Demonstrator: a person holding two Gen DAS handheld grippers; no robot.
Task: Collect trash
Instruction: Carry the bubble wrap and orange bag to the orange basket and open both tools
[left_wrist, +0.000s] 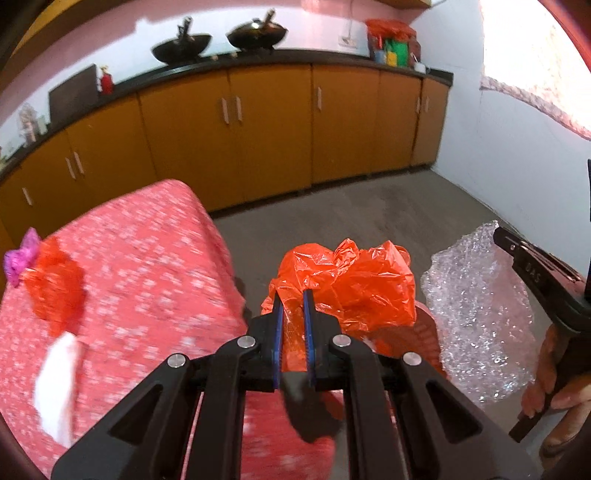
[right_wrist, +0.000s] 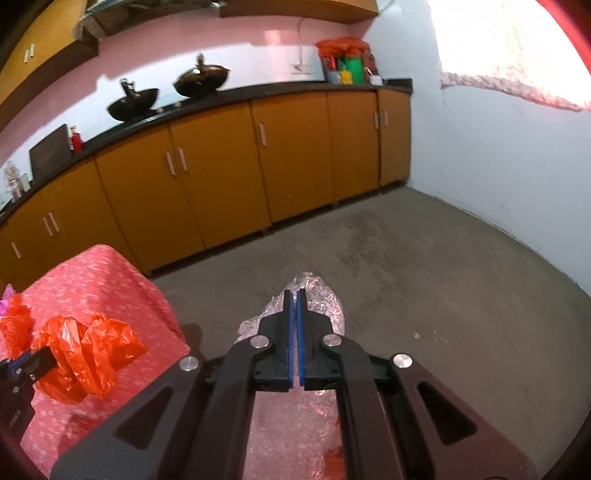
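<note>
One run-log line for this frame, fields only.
left claw: shut on orange plastic bag | right claw: shut on bubble wrap | left on red patterned cloth: orange wrapper, white scrap

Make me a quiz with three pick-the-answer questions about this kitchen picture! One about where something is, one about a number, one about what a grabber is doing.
1. Where do the two black woks sit?
A. on the floor
B. on the dark countertop
C. on the red cloth

2. How many orange-red plastic pieces lie loose on the red patterned cloth, apart from the one being carried?
A. one
B. three
C. none

3. What does the right hand-held gripper hold?
A. nothing
B. a white tissue
C. a bubble wrap sheet

Answers:
1 B, both stand on the countertop above the orange cabinets.
2 A, one crumpled orange-red plastic piece lies beside a purple scrap.
3 C, its jaws are shut on the clear wrap.
</note>
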